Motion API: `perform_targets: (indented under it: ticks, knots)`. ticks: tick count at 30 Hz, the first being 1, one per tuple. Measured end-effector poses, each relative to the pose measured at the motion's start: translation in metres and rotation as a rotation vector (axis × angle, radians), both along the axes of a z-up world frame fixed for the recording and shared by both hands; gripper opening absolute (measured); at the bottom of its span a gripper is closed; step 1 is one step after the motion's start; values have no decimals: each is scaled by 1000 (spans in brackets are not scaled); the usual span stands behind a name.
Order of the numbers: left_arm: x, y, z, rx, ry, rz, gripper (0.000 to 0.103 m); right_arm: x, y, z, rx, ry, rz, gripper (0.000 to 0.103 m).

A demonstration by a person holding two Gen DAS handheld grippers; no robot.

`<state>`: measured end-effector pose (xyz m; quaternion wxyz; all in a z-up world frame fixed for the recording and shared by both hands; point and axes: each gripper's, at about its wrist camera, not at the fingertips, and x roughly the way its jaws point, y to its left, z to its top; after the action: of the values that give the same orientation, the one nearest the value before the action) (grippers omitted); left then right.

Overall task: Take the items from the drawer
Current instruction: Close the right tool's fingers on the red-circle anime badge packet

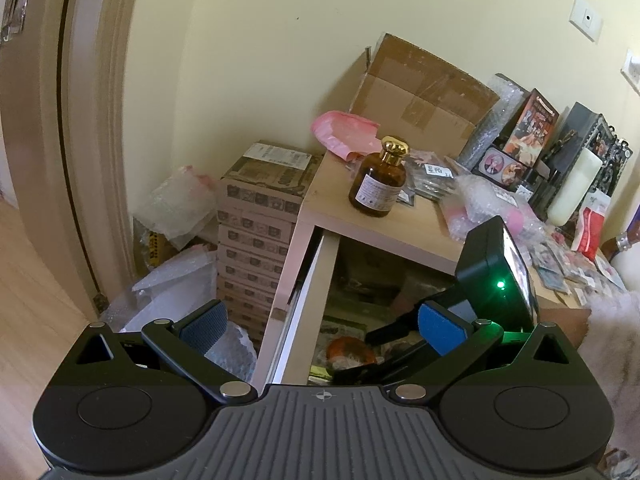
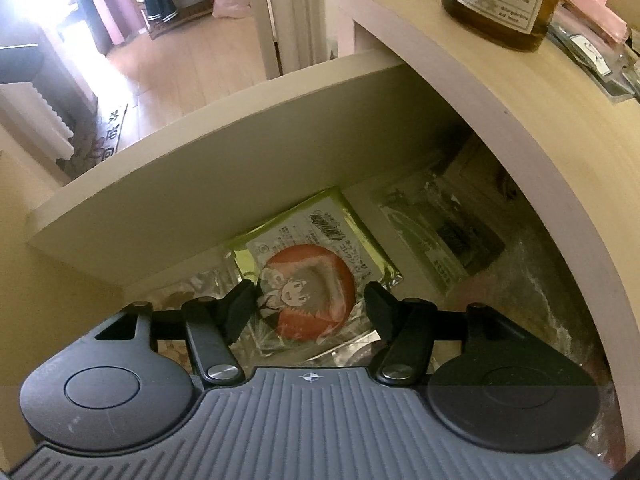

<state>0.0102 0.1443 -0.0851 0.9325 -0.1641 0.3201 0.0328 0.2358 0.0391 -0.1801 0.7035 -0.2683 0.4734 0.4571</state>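
The drawer (image 1: 320, 264) under the light wooden table stands pulled open; its front panel shows in the right wrist view (image 2: 208, 168). A round orange anime badge in a clear sleeve (image 2: 308, 292) lies inside on a green-edged packet (image 2: 344, 224). My right gripper (image 2: 310, 304) is open, reaching into the drawer, with one finger on each side of the badge. The badge also shows in the left wrist view (image 1: 350, 354), with the right gripper's body (image 1: 496, 272) over the drawer. My left gripper (image 1: 320, 326) is open and empty, held above the drawer's front edge.
A brown bottle with a gold cap (image 1: 380, 180) stands on the tabletop (image 1: 340, 208), near a cardboard box (image 1: 420, 88), pink bags and clutter. Stacked cartons (image 1: 256, 232) and plastic wrap sit left of the table. More flat packets (image 2: 444, 232) lie in the drawer.
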Motion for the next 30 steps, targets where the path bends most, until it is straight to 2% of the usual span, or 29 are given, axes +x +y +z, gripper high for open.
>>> perform_targets:
  ticks: [20,30]
  knots:
    - [-2,-8,5,26,2,-40,103,-12,3,8,16,-27,-49,59]
    - [-2,-12,9,31,1,-57,103,-15,-5,21,20,-46,-72,59]
